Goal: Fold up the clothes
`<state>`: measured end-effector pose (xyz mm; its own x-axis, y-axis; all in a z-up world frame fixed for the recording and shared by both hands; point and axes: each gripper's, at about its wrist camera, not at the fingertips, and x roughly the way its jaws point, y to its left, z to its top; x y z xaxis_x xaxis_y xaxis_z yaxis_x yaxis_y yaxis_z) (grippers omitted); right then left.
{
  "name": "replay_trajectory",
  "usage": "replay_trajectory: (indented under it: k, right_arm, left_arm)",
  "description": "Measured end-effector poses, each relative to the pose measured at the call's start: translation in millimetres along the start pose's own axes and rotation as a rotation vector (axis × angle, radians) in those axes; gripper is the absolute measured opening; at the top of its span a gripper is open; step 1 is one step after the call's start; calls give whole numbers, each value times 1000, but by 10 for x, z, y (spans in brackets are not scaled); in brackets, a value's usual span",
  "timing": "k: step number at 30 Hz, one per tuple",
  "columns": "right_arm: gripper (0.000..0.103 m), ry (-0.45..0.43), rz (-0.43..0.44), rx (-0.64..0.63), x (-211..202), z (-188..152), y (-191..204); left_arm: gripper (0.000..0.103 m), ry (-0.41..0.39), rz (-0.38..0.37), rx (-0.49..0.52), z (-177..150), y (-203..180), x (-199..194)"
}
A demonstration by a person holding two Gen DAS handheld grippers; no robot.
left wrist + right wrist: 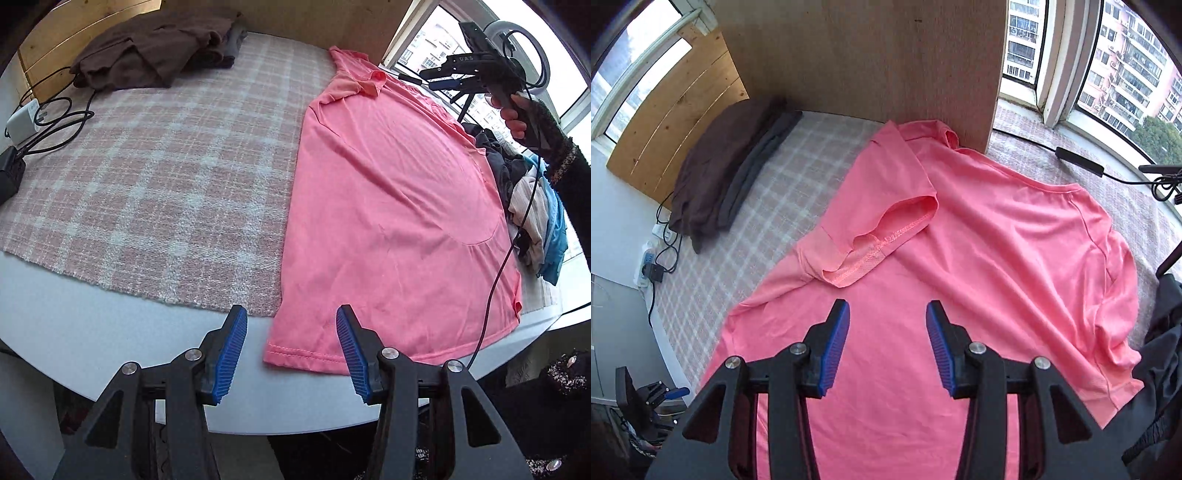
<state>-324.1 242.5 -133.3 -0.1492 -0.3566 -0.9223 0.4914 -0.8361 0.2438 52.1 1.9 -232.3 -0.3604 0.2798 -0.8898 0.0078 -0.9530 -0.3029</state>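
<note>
A pink T-shirt [391, 206] lies spread on a pink plaid cloth [166, 192], its hem over the table's near edge. In the right wrist view the shirt [979, 266] has its left sleeve [886, 206] folded inward onto the body. My left gripper [291, 347] is open and empty, just in front of the hem's left corner. My right gripper [886, 343] is open and empty above the shirt's middle; it also shows in the left wrist view [448, 79], held high over the collar end.
A folded brown and grey clothes stack [155, 55] sits at the far left. A pile of unfolded clothes [528, 199] lies right of the shirt. A charger and cables [40, 122] lie at the left edge. A wooden board [886, 59] stands behind; windows are on the right.
</note>
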Motion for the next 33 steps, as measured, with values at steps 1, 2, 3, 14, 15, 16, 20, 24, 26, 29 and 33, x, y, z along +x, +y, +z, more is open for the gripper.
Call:
replay_trajectory:
  k: [1,2,3,14,15,16,20,24,26,29,33]
  right_arm:
    - [42,0,14,25,93,-12,23]
    - [42,7,29,44,185,-26,60]
    - [42,5,15,51,245,-21,94]
    - [44,-88,4,265,494,481,-288]
    - [45,-84,-14,262,533,558,-319]
    - [45,-74,-19,259,583,611,-346]
    - [45,-20,-28,250,781,731,-416]
    - [45,-11,29,215,863,747,-403]
    - [42,-14,46,190,885,758,-384]
    - [11,-14,50,145,887,771,-353]
    - [9,-25,65,116,850,799,-348]
  left_arm:
    - [48,-1,5,12,-9,-26,8]
    - [48,-1,9,24,-18,-51,15]
    - [48,-2,14,35,-28,-77,23]
    - [45,-17,78,75,-70,-280,55]
    - [45,-16,89,65,-70,-289,68]
    - [44,-16,88,57,-81,-285,74]
    - [34,-24,96,53,-92,-344,117]
    - [19,-31,102,40,-64,-368,139]
    - [14,-31,105,27,-46,-369,149]
    - [8,-41,96,-5,-50,-333,104]
    - [26,-45,106,-46,-110,-275,-5]
